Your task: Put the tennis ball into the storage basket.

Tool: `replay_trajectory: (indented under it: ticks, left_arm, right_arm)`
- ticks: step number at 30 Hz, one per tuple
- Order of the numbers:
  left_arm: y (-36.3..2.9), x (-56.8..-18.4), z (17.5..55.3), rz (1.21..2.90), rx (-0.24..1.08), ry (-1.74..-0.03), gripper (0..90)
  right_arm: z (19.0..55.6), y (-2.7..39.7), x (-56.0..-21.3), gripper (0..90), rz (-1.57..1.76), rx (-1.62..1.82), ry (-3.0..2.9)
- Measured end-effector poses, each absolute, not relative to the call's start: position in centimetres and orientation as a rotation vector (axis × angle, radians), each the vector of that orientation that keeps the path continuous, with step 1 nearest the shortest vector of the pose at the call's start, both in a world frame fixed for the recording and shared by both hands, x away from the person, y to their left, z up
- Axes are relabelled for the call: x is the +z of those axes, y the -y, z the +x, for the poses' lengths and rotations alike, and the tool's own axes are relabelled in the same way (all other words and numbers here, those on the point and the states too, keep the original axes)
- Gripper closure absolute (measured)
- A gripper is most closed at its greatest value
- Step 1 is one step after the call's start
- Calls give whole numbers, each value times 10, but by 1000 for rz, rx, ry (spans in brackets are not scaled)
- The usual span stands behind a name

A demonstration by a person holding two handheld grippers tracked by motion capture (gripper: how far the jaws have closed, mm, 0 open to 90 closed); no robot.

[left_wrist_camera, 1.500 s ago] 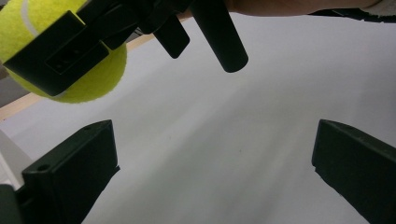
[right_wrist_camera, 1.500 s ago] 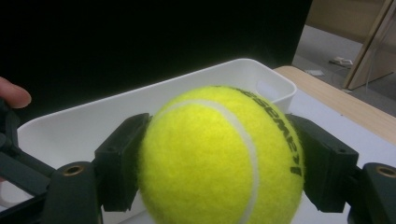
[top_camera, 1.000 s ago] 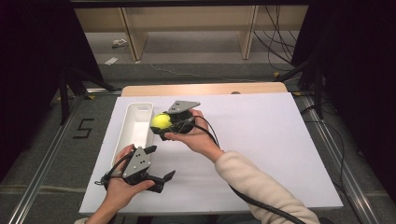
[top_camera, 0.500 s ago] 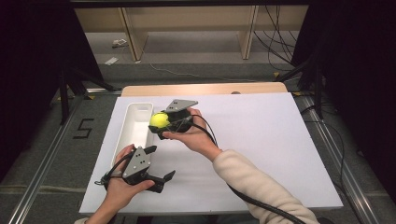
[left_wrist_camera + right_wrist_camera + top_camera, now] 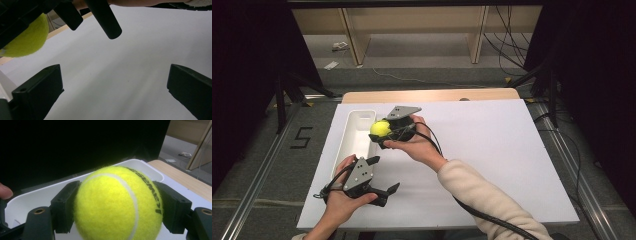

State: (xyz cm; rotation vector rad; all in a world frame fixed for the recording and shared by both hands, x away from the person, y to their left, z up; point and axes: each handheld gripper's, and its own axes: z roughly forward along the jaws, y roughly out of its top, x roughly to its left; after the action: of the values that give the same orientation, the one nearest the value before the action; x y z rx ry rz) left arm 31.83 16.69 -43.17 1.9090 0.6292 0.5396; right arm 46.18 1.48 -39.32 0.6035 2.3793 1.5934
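A yellow tennis ball (image 5: 380,128) is clamped between the black jaws of my right gripper (image 5: 382,134), which hangs just above the right rim of a long white tray (image 5: 353,146). In the right gripper view the ball (image 5: 117,205) sits squeezed between both pads, with the tray (image 5: 37,193) behind and below it. My left gripper (image 5: 383,174) is held low near the table's front left, its jaws spread wide with nothing in them. In the left gripper view the left gripper (image 5: 113,92) looks across the bare white surface, and the ball (image 5: 25,40) shows at the upper left.
The white board (image 5: 492,150) covers the tabletop, with a wooden strip (image 5: 432,95) along its far edge. A black cable (image 5: 492,217) trails from the right gripper along the sleeve. Shelving legs and cables stand on the floor beyond.
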Motion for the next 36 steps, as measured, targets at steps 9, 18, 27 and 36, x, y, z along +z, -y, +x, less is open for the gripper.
replay_trajectory:
  ticks: [9,18,27,36]
  left_arm:
    - [-167,-432,318,1909,538,-630,0]
    - [-167,-431,318,1908,539,-629,0]
    - [-167,-431,318,1908,538,-629,0]
    - [-167,-432,318,1906,534,-630,0]
  right_arm:
    - [464,-19,-389,267,598,1598,-2378]
    - [463,-26,-390,267,588,1601,-2388]
    - [463,-28,-388,267,583,1595,-2389]
    - [464,-30,-388,267,590,1604,-2389]
